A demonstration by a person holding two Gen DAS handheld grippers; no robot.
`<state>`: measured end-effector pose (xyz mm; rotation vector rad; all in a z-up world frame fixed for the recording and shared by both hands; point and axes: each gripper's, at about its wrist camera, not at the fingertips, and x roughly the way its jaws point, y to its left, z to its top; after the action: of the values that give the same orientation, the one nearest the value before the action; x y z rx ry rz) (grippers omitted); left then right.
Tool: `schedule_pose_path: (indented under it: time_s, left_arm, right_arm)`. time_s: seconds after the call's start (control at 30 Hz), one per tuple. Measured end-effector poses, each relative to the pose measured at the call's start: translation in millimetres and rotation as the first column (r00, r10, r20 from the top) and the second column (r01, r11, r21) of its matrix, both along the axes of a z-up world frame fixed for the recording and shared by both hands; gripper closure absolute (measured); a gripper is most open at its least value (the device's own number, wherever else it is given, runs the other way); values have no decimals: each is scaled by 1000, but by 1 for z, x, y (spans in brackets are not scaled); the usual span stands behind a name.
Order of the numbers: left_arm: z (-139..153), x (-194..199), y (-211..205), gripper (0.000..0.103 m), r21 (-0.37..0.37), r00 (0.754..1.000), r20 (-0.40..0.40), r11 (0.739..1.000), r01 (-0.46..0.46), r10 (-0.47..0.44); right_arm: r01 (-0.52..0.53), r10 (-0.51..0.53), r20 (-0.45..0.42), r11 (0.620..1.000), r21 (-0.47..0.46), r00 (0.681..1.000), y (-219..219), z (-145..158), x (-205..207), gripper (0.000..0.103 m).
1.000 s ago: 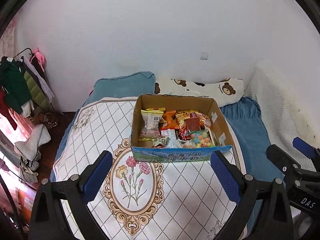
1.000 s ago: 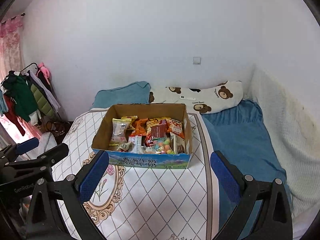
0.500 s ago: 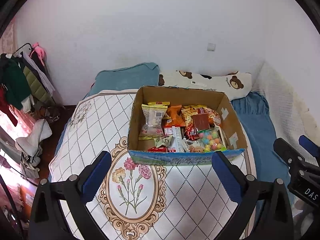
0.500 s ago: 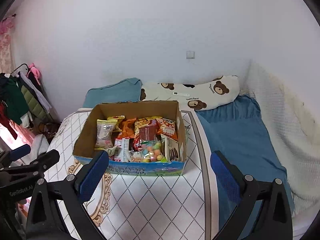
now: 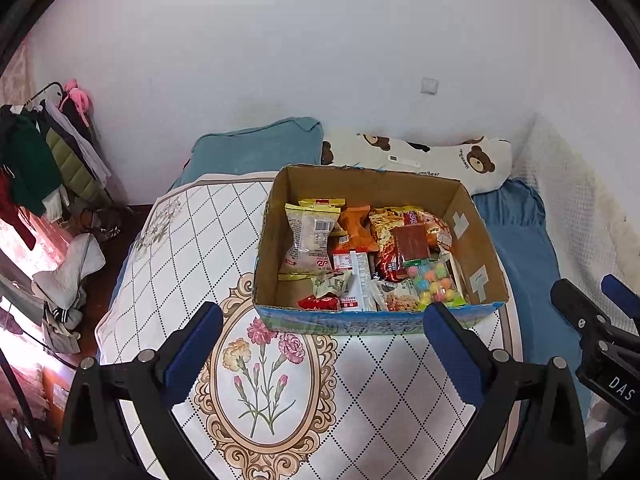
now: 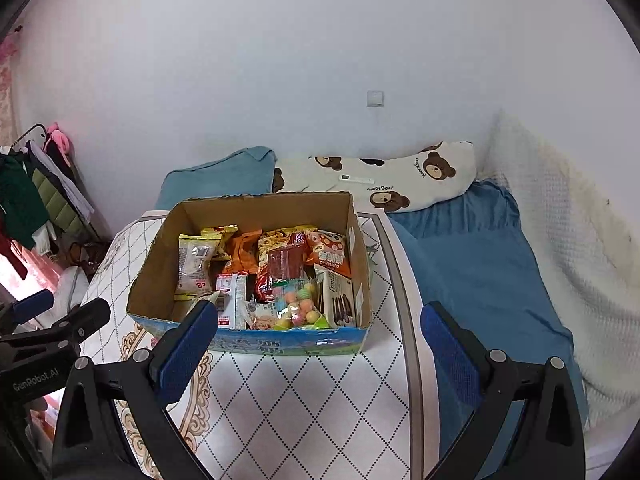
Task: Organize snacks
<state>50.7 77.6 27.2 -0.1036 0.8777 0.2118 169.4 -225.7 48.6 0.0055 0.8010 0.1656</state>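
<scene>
Snacks [image 5: 368, 260] crowd a cardboard box [image 5: 476, 240] on the bed [image 5: 192, 240] at twelve o'clock; both the left hand-held gripper [image 5: 320, 344] and right hand-held gripper [image 6: 316, 340] hover apart, best descending squarely over one packet.

White wall [image 5: 280, 60], bed [image 6: 472, 264] (blue sheet), clothes rack [image 5: 44, 152]

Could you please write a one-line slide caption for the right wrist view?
Open right gripper faces a cardboard box of mixed snacks on a patterned bedspread.
</scene>
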Motion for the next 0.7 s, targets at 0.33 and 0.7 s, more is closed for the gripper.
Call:
schedule_pose_path:
  time_s: [0.33, 0.7]
  left_arm:
    - [1, 0, 1, 0, -3, 1000, 4, 1000, -1, 1]
    - [3, -1, 2, 0, 0, 1000, 7, 1000, -5, 5]
  right_arm:
    - [-2, 3, -8, 1000, 10, 1000, 1, -1, 1, 0]
    - [-13, 13, -11, 1000, 12, 1000, 1, -2, 0, 0]
